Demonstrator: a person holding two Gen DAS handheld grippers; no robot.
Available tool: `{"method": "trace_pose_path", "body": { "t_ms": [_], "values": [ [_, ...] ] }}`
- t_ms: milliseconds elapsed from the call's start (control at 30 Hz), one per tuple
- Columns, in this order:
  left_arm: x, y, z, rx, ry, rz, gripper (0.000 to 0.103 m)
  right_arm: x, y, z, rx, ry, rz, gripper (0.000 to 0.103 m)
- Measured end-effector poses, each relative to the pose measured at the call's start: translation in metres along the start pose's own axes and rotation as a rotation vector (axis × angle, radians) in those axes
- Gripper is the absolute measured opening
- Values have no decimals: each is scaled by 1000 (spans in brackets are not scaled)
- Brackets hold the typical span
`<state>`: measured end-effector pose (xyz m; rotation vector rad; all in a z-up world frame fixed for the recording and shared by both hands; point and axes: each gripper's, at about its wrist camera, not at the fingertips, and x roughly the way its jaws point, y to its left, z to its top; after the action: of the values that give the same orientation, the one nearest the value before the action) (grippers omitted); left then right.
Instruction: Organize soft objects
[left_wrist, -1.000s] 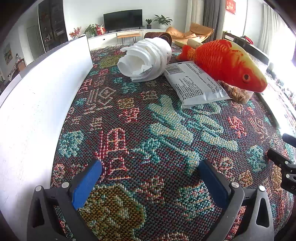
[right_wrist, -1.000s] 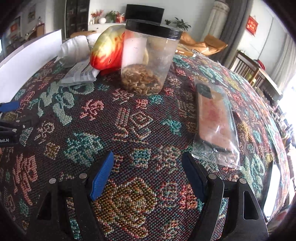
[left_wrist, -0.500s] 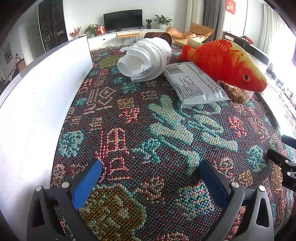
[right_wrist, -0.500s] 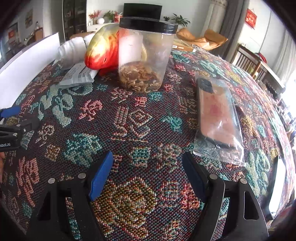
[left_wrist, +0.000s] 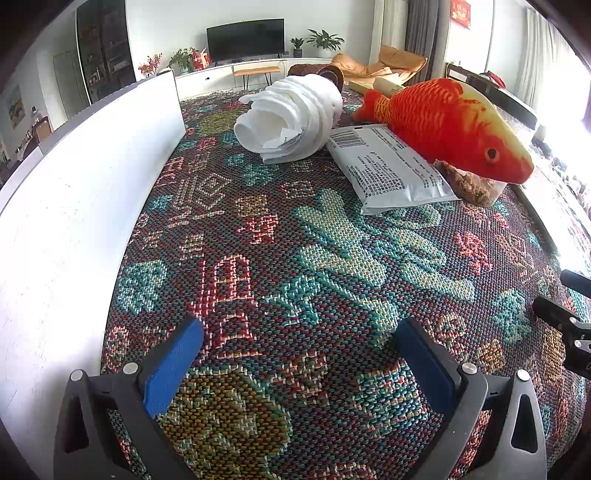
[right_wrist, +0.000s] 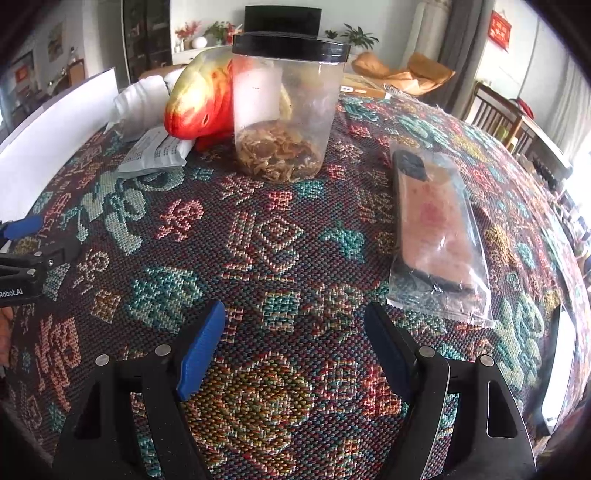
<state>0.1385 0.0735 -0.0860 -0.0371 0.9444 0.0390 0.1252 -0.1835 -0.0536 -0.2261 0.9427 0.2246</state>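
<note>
Step in hand: judged as the pause before a first pick; nothing is gripped and both tools hang over bare cloth on the bench (left_wrist: 332, 258).
Left tool (left_wrist: 299, 343): spread wide, blue pads apart with only woven cloth showing between them.
Right tool (right_wrist: 295, 325): also spread wide, nothing between its pads, just short of the bagged item.
Landmark: the clear jar (right_wrist: 284, 107), black lid on, upright, with dried brown pieces filling its lower part.
Plush fish (left_wrist: 447, 125): lies just behind and to the left of the jar as the right wrist view shows it, its head resting over the jar's side; orange-red velvety fabric with a yellow back, a stuffed, rounded shape that should squash under the pads.
White cloth roll (left_wrist: 291, 114): beyond the fish, well away from the jar; thick, quilted-looking layers wound into a loose tube.
Grey pouch (left_wrist: 388, 166): flat matte plastic mailer with printed text, beside the jar, its far edge touching the fish.
Bagged item (right_wrist: 439, 236): right of the jar and apart from it; crinkly clear film around a flat pinkish slab with dark ends.
Bench cover: coarse woven tapestry in red, teal and gold.
White board (left_wrist: 74, 206): smooth upright panel, far left of the jar.
Next move: probably a reach forward to the fish or the roll, gripping the soft bulk mid-body without knocking the jar.
</note>
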Motion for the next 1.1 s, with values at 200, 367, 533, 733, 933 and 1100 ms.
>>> {"method": "trace_pose_path", "body": {
  "t_ms": [200,367,533,733,933,1100],
  "values": [
    [0,0,0,0,0,0,103,0,-2,0,4,2,5,81],
    [0,0,0,0,0,0,103,0,-2,0,4,2,5,81],
    [0,0,0,0,0,0,103,0,-2,0,5,2,6,81],
    [0,0,0,0,0,0,103,1,-2,0,6,3,8,81],
    [0,0,0,0,0,0,103,1,-2,0,6,3,8,81],
    [0,0,0,0,0,0,103,1,-3,0,6,3,8,81]
  ]
}}
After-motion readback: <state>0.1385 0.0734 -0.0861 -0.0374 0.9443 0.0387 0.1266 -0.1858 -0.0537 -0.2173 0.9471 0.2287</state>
